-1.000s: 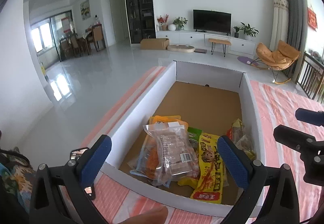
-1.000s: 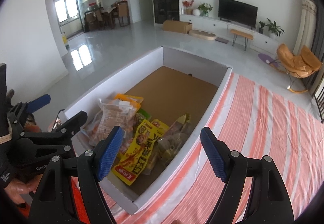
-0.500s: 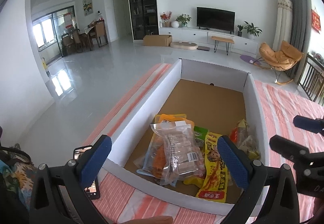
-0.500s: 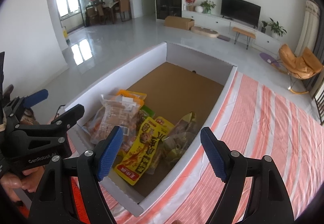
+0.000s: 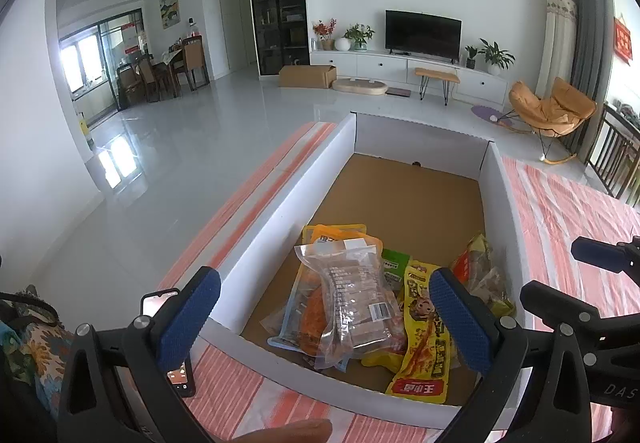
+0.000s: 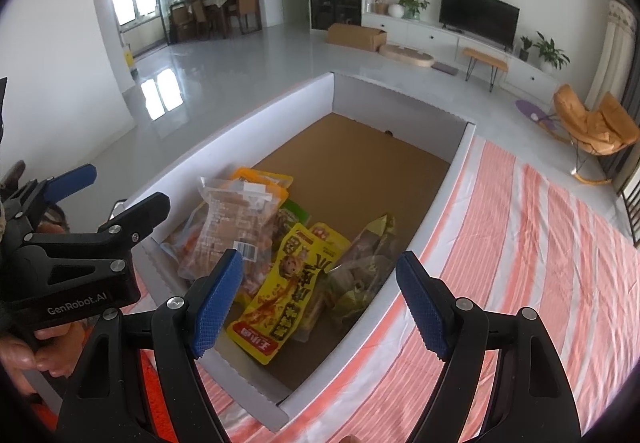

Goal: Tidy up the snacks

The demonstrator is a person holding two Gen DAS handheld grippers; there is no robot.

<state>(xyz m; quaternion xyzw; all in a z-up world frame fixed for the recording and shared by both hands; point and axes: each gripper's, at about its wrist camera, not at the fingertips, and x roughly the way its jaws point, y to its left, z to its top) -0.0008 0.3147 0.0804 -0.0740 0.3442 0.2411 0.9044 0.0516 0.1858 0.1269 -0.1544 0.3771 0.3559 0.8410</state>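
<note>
Left wrist view: the left gripper point(image 5: 324, 317) is hovering above the near end of the white box point(image 5: 280, 203), its blue pads spread wide and carrying nothing. The snacks are lying heaped at that near end: a clear packet point(image 5: 352, 299) on top, a yellow packet point(image 5: 424, 343) beside it, a greenish bag point(image 5: 484, 275) against the right wall; the far cardboard floor is showing bare. A phone point(image 5: 168, 339) is resting on the striped cloth point(image 5: 256, 403) just outside the box. Right wrist view: the right gripper point(image 6: 318, 303) is hanging over the box's right near corner, tongs likewise wide and empty, probably held clear for a look over the pile. The cloth to its right is showing no packets.
</note>
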